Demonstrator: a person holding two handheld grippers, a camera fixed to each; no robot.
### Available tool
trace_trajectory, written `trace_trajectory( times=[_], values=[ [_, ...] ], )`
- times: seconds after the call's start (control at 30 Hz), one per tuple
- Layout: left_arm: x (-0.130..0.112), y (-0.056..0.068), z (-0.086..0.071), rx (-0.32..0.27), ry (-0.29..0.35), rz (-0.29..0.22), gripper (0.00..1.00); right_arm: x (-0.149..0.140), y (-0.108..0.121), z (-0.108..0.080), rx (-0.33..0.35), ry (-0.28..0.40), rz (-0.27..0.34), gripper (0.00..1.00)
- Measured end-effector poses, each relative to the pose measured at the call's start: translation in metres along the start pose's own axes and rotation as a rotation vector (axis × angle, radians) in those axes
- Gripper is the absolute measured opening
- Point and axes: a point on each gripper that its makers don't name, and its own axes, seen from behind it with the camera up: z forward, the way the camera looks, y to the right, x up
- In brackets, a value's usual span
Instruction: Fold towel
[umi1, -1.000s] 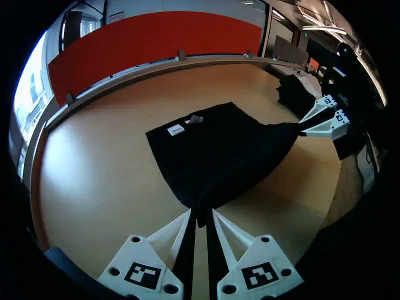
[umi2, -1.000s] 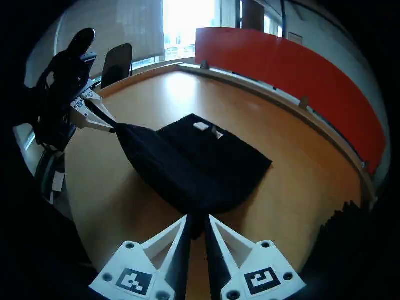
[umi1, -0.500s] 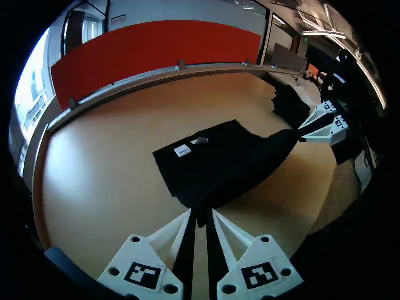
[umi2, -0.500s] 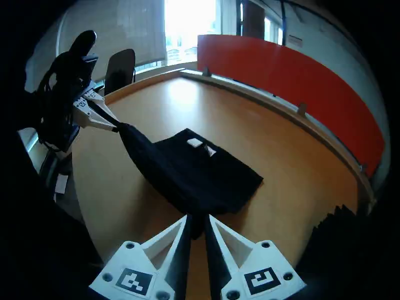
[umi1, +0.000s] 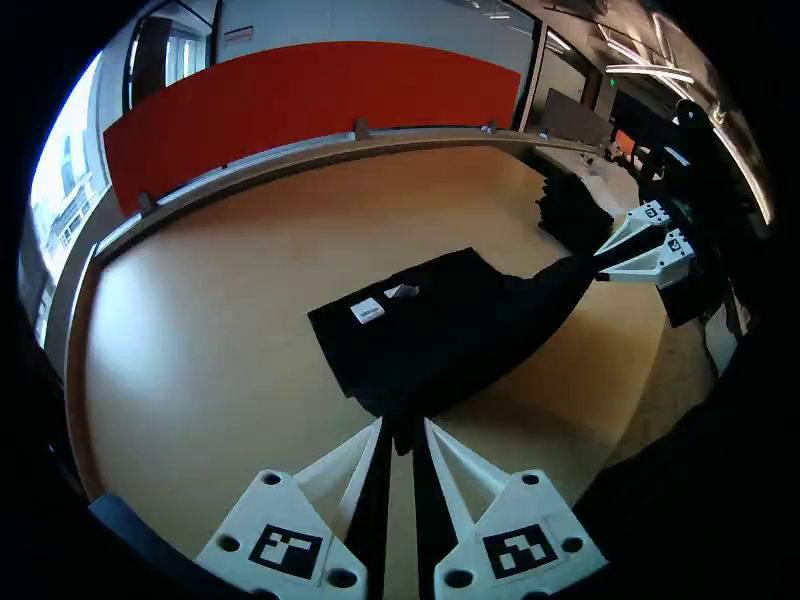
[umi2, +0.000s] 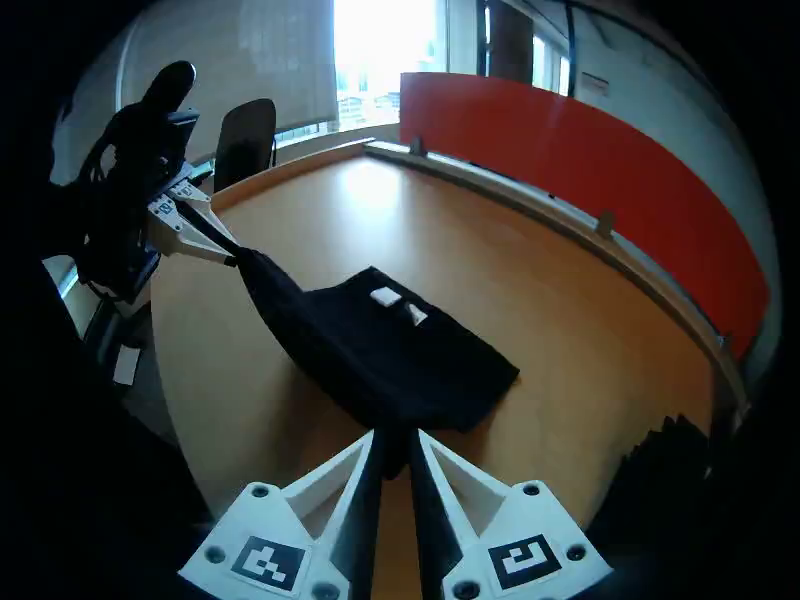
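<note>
Black towel (umi1: 450, 320) lay half on the table (umi1: 200, 350), near edge up. Left gripper (umi1: 402, 440) & right gripper (umi2: 397, 445) each pinched a corner at 6 o'clock, prob. to fold it over.

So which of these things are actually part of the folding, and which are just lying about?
In the job: black cloth towel; left gripper and right gripper, each pinching a corner; light wooden table beneath.
Lying about: long red partition panel; dark office chair; heap of dark cloth further along the table.
</note>
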Motion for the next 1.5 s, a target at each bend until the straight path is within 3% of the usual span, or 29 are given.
trace_trajectory(
  times=[0.37,0.77,1.17,1.5],
  values=[
    [0.002,0.001,-0.008,-0.007,-0.002,-0.009,0.13,0.004,-0.006,-0.009,0.018,-0.002,-0.001,0.17],
    [0.005,-0.003,-0.001,0.004,-0.006,-0.011,0.13,0.004,-0.001,-0.003,0.021,-0.019,-0.012,0.17],
    [0.021,-0.017,0.025,0.015,0.004,-0.062,0.13,0.008,0.029,0.020,0.001,-0.042,-0.008,0.17],
    [0.026,-0.031,0.050,0.034,-0.012,-0.050,0.13,0.011,0.050,0.038,-0.011,-0.058,0.014,0.17]
  ],
)
